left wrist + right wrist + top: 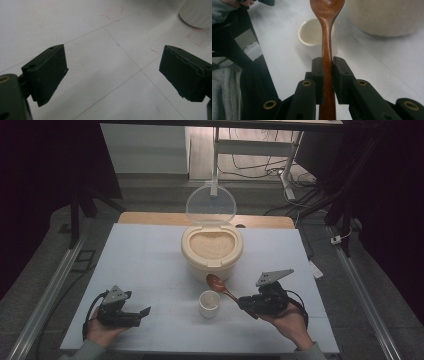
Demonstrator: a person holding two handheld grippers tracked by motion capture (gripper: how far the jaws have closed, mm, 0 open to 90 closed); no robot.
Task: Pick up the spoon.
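White table (150, 250) carries a rice container (211, 251) at centre; lower right, the right gripper (248, 304) is clamped on a wooden spoon (221, 287) above a cup (209, 303); lower left, the left gripper (143, 315) stands wide apart, empty.

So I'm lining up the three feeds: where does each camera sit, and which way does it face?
High view: above the person's side, facing forward and down on the table and rice container; both hands and forearms show.
Left gripper view: rides the open left gripper, looking along its jaws at bare table.
Right gripper view: rides the right gripper, shut on the wooden spoon, facing the cup.
Shared: the high and right gripper views both show spoon, cup and container.
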